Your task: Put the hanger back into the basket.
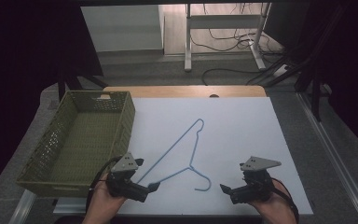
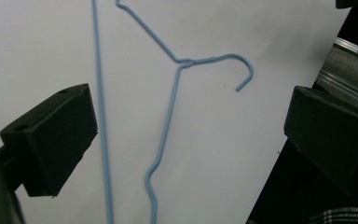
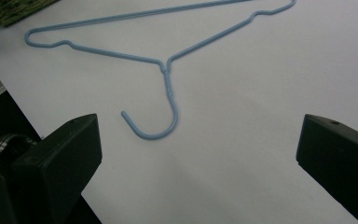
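Observation:
A light blue wire hanger (image 1: 168, 152) lies flat on the white table top (image 1: 242, 130), its hook toward the near edge. My left gripper (image 1: 147, 175) is open at the hanger's near-left shoulder. In the left gripper view the hanger (image 2: 186, 61) has its bar and one arm running between the wide-apart jaws of the left gripper (image 2: 191, 140). My right gripper (image 1: 233, 177) is open to the right of the hook, apart from it. In the right gripper view the hanger (image 3: 167, 70) lies ahead of the right gripper (image 3: 196, 158), with the hook curving toward its left jaw.
An olive green mesh basket (image 1: 42, 154) stands at the table's left side, and its corner (image 3: 14, 9) shows in the right gripper view. A wooden strip (image 1: 182, 91) borders the far edge. Desk legs and cables stand on the floor beyond.

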The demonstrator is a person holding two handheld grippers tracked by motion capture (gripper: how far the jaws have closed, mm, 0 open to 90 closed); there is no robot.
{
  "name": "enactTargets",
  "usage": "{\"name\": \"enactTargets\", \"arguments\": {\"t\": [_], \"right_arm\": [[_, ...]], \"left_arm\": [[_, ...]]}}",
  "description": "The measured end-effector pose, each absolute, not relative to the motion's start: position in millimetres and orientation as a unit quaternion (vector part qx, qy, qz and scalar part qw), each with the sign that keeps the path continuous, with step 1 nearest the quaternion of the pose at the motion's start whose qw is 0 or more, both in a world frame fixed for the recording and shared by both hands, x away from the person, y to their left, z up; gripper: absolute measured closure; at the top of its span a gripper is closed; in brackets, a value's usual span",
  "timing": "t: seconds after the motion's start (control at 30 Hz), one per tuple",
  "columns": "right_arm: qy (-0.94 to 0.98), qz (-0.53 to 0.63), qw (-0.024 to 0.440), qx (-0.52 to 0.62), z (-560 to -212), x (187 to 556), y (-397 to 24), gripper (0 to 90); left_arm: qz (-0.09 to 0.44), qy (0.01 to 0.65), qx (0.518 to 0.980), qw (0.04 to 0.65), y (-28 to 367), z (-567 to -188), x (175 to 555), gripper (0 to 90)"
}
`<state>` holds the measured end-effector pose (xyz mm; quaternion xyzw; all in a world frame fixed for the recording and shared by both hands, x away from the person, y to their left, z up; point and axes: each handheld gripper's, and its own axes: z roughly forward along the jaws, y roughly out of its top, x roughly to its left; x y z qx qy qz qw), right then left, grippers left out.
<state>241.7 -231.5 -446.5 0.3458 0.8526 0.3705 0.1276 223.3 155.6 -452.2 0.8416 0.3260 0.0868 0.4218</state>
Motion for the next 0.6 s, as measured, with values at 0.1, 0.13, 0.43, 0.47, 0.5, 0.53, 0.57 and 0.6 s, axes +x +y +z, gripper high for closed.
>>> {"name": "enactTargets", "arguments": {"t": [0.1,0.13,0.43,0.47,0.5,0.53,0.57,0.6], "right_arm": [[0.853,0.374,0.121,0.343,-448,244,-229,0.0],[0.856,0.373,0.119,0.338,-449,246,-225,0.0],[0.873,0.354,0.108,0.318,-457,258,-202,0.7],[0.875,0.350,0.109,0.316,-458,260,-199,2.2],[0.875,0.350,0.109,0.316,-458,260,-199,2.2],[0.876,0.350,0.108,0.315,-458,261,-197,4.2],[0.876,0.349,0.105,0.317,-458,262,-194,5.6],[0.877,0.348,0.105,0.315,-459,264,-192,7.1]], "left_arm": [[0.080,0.323,0.844,0.420,149,-456,227,2.9],[0.076,0.319,0.848,0.417,144,-459,229,2.9],[0.055,0.309,0.852,0.420,131,-469,243,3.5],[0.055,0.309,0.852,0.420,131,-469,243,3.7],[0.056,0.308,0.853,0.418,130,-470,244,3.7],[0.058,0.307,0.853,0.417,129,-471,246,3.7],[0.057,0.306,0.855,0.414,128,-473,248,3.7],[0.057,0.307,0.856,0.412,127,-474,249,3.7]]}}
